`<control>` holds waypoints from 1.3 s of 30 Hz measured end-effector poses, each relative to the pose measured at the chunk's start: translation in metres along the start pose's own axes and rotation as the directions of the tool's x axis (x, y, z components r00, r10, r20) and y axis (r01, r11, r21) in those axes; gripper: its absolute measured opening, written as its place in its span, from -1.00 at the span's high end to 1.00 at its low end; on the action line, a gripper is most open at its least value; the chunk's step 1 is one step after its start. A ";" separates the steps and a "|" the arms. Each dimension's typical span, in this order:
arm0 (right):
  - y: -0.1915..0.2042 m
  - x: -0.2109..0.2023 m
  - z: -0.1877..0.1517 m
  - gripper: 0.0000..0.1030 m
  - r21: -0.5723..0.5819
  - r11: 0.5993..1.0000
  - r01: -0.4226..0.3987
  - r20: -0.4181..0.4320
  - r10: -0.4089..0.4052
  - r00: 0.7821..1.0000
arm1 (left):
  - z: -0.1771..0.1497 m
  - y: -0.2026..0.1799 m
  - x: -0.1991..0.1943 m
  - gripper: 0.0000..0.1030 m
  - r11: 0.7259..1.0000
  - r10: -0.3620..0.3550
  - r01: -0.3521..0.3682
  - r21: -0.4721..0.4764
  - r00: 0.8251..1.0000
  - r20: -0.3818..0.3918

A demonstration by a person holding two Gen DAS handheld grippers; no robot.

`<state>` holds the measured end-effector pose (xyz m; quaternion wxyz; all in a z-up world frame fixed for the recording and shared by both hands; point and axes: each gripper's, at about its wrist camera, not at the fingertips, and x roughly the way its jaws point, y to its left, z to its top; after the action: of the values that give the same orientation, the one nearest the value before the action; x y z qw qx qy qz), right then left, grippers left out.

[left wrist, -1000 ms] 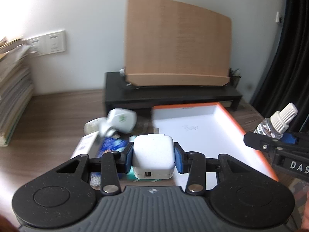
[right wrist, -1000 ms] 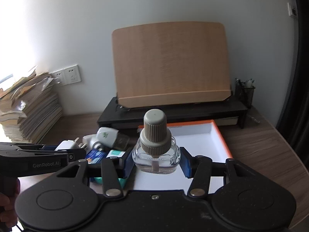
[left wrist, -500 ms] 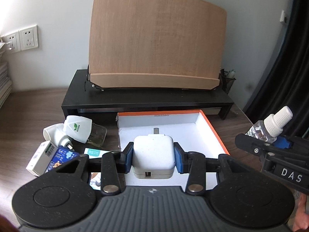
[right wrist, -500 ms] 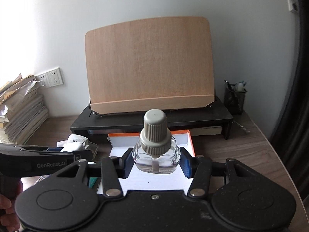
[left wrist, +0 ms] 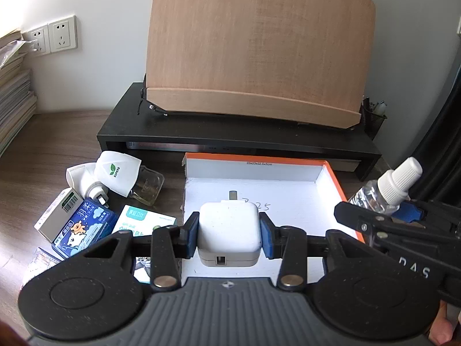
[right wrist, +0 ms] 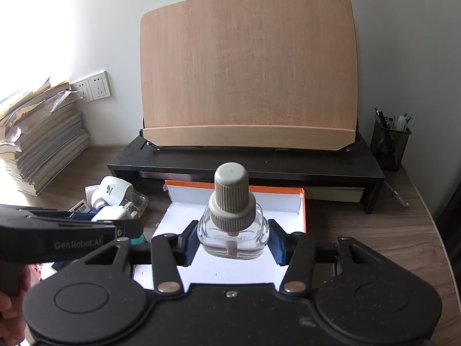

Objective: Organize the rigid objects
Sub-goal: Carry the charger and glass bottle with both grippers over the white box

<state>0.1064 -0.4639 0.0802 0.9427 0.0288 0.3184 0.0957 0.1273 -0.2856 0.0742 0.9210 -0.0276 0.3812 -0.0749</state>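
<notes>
My left gripper (left wrist: 229,236) is shut on a white USB charger block (left wrist: 229,232), held over the near part of a shallow white box with an orange rim (left wrist: 331,173). My right gripper (right wrist: 233,242) is shut on a clear glass refill bottle with a grey ribbed cap (right wrist: 232,216), also above that box (right wrist: 301,210). In the left wrist view the right gripper (left wrist: 403,216) enters from the right with the bottle (left wrist: 386,190). In the right wrist view the left gripper (right wrist: 109,219) reaches in from the left with the charger (right wrist: 111,212).
Left of the box lie a white plug-in vaporizer (left wrist: 115,173), a small glass bottle (left wrist: 148,186), a blue packet (left wrist: 83,227) and small cartons (left wrist: 56,214). Behind stands a black riser (left wrist: 230,138) with a wooden book stand (left wrist: 259,46). A paper stack (right wrist: 43,144) sits far left, a mesh pen cup (right wrist: 390,141) right.
Both grippers have moved toward and over the box with their objects still held. The box and the riser now appear closer and more centred.
</notes>
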 end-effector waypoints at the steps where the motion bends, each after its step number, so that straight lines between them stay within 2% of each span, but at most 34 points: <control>1: 0.000 0.002 0.001 -0.17 0.001 1.000 0.001 -0.001 -0.001 1.000 | 0.001 0.001 0.001 0.18 1.000 0.002 -0.002 -0.001 1.000 -0.001; 16: 0.003 0.026 0.011 -0.17 0.049 0.994 0.100 -0.026 -0.099 0.995 | 0.015 0.006 0.028 0.18 0.997 -0.056 0.057 0.044 0.998 -0.016; 29: 0.003 0.058 0.024 -0.17 0.054 0.992 0.110 -0.052 -0.107 0.993 | 0.026 0.020 0.053 0.18 0.998 -0.046 0.047 0.028 0.997 -0.054; 39: -0.001 0.078 0.027 -0.17 0.044 0.992 0.115 -0.079 -0.111 0.991 | 0.029 0.016 0.073 0.18 0.999 -0.044 0.046 0.023 0.996 -0.076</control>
<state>0.1836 -0.4492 0.0550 0.9327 0.0300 0.3577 0.0352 0.2007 -0.2817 0.0414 0.9044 -0.0217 0.4140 -0.1013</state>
